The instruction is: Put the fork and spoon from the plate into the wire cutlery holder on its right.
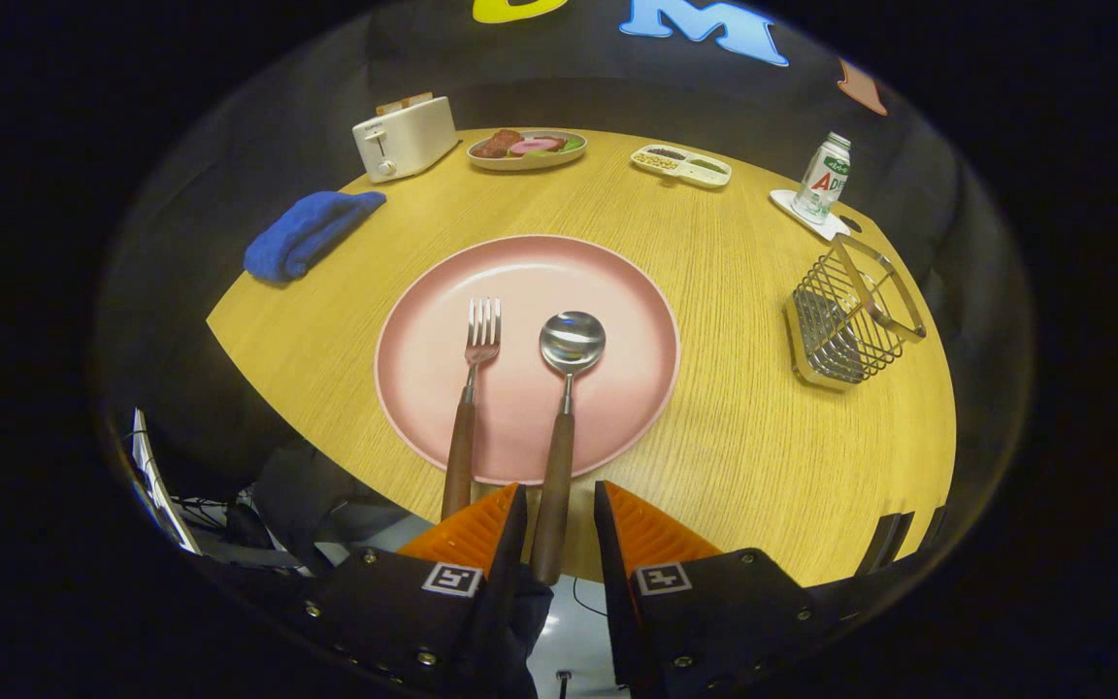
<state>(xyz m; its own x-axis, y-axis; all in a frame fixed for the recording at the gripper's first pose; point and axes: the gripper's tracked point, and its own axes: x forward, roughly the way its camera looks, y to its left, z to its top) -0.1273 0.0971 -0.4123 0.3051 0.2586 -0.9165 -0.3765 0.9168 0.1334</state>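
Spoon [565, 393] and fork [475, 374] lie side by side on the pink plate [617, 291] — hand-held gripper [560, 510] open, its fingers flanking the spoon's handle, not pressing; wire cutlery holder [850, 316] stands right of the plate.

Tongs [560, 505] parted around the spoon [567, 388] handle end; fork [474, 388] alongside on the pink plate [617, 291]; wire cutlery holder [850, 325] stands right on the surface [743, 456].
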